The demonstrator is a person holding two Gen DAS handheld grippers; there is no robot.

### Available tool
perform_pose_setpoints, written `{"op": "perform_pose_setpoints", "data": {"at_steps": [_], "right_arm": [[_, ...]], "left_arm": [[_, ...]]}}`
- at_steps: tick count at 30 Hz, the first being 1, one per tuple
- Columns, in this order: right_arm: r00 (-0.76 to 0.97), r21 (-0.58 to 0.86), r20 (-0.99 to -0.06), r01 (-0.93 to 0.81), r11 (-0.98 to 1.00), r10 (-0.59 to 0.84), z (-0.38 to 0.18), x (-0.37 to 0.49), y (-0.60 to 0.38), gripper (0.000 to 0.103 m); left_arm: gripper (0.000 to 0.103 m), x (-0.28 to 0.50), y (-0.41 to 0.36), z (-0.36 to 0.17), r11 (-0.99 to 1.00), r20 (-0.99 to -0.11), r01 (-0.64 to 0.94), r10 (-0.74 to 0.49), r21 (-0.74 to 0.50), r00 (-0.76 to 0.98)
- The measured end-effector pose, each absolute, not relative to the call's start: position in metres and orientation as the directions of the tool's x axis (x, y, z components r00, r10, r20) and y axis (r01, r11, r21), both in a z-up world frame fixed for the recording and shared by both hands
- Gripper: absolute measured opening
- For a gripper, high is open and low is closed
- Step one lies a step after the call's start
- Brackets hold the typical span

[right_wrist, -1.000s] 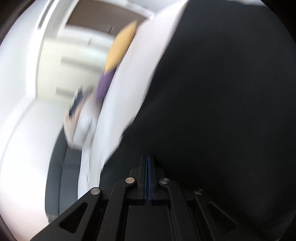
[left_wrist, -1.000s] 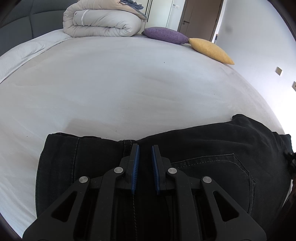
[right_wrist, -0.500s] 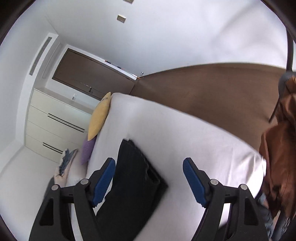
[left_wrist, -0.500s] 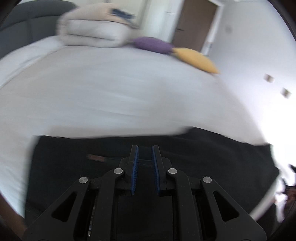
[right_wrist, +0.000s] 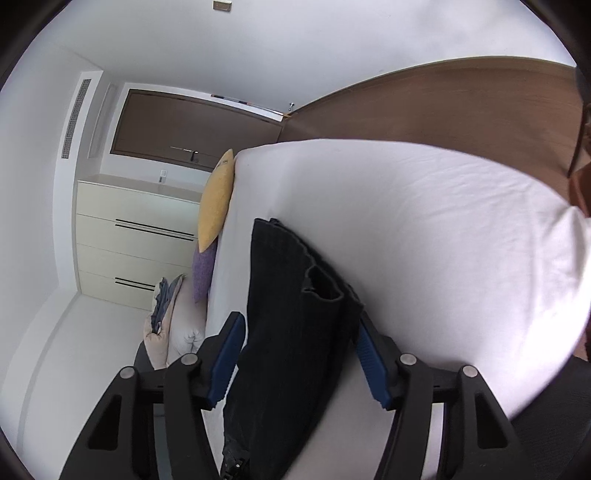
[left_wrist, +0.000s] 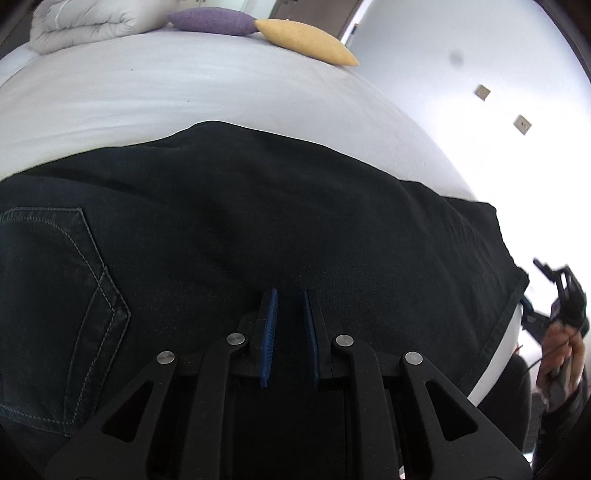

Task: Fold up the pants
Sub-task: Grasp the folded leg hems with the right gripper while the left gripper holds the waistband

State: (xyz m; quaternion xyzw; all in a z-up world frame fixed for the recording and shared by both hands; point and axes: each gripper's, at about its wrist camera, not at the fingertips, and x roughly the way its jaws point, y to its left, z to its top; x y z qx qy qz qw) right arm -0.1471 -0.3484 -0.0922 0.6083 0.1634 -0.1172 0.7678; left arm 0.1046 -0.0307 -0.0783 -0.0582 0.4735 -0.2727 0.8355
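Note:
Black denim pants [left_wrist: 258, 229] lie spread on the white bed [left_wrist: 184, 92], back pocket at the left, hem at the right near the bed's edge. My left gripper [left_wrist: 290, 332] hovers low over the middle of the pants, its blue pads a narrow gap apart with nothing between them. In the right wrist view the pants [right_wrist: 288, 332] run lengthwise, folded in layers, with the leg-opening hem facing me. My right gripper [right_wrist: 299, 354] is open wide, one pad on each side of the pants' end, not closed on it. The right gripper also shows in the left wrist view [left_wrist: 554, 302] beyond the hem.
A yellow cushion [left_wrist: 306, 40], a purple cushion [left_wrist: 214, 20] and a rolled white duvet [left_wrist: 85, 22] lie at the bed's far end. A cream drawer unit [right_wrist: 136, 240] stands by the wall. Brown floor [right_wrist: 443, 107] lies beyond the bed.
My left gripper has moved right along the pants toward the legs. My right gripper was shut a second ago, opened wide, and has since come closer to the hem end.

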Motion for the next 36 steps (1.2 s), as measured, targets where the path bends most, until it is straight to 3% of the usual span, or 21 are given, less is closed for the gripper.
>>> {"op": "perform_pose_setpoints", "data": {"at_steps": [2,5,6,14,18,21,24,27,30,32,33,34,36], "right_arm": [[0.922,0.897,-0.387,0.374,0.234,0.011,-0.096,-0.134,-0.35,0.051],[0.912,0.891,-0.41,0.398,0.218,0.011,-0.103,-0.125,-0.355,0.019],[0.909,0.89,-0.416,0.404,0.211,0.012,-0.106,-0.123,-0.356,0.013],[0.877,0.833,-0.48,0.465,0.301,-0.024,-0.092,-0.112,-0.348,0.011],[0.859,0.735,-0.51,0.465,0.493,-0.05,-0.056,-0.096,-0.314,0.011],[0.839,0.56,-0.542,0.402,0.725,-0.046,-0.022,-0.068,-0.252,0.011],[0.799,0.258,-0.598,0.265,0.929,-0.062,-0.008,-0.032,-0.16,0.011],[0.736,-0.043,-0.661,0.154,0.987,-0.144,-0.035,-0.008,-0.09,0.011],[0.663,-0.257,-0.706,0.086,0.963,-0.248,-0.075,0.008,-0.055,0.012],[0.678,-0.285,-0.684,0.094,0.954,-0.271,-0.079,0.006,-0.051,0.012],[0.68,-0.273,-0.683,0.099,0.957,-0.266,-0.077,0.006,-0.052,0.012],[0.684,-0.262,-0.681,0.104,0.959,-0.26,-0.077,0.005,-0.053,0.012],[0.69,-0.259,-0.676,0.107,0.96,-0.259,-0.077,0.004,-0.053,0.012]], "left_arm": [[0.014,0.105,-0.032,-0.079,0.846,-0.759,0.399,-0.508,-0.353,0.407],[0.014,0.099,-0.034,-0.081,0.847,-0.756,0.398,-0.507,-0.351,0.413],[0.014,0.099,-0.035,-0.082,0.848,-0.756,0.399,-0.506,-0.349,0.414],[0.014,0.097,-0.026,-0.083,0.84,-0.749,0.396,-0.523,-0.371,0.407],[0.014,0.098,-0.014,-0.084,0.834,-0.742,0.391,-0.535,-0.389,0.404],[0.014,0.099,-0.011,-0.084,0.835,-0.741,0.388,-0.535,-0.39,0.405],[0.014,0.097,-0.01,-0.081,0.843,-0.743,0.378,-0.524,-0.382,0.416],[0.014,0.094,-0.006,-0.073,0.849,-0.745,0.352,-0.52,-0.394,0.419],[0.016,0.095,-0.005,-0.068,0.825,-0.732,0.331,-0.562,-0.459,0.385],[0.031,0.096,-0.009,-0.067,0.795,-0.716,0.318,-0.605,-0.517,0.348],[0.06,0.097,-0.012,-0.065,0.774,-0.698,0.316,-0.632,-0.549,0.336],[0.083,0.097,-0.015,-0.063,0.756,-0.68,0.315,-0.654,-0.573,0.332],[0.088,0.1,-0.026,-0.055,0.714,-0.64,0.318,-0.7,-0.624,0.317]]}}
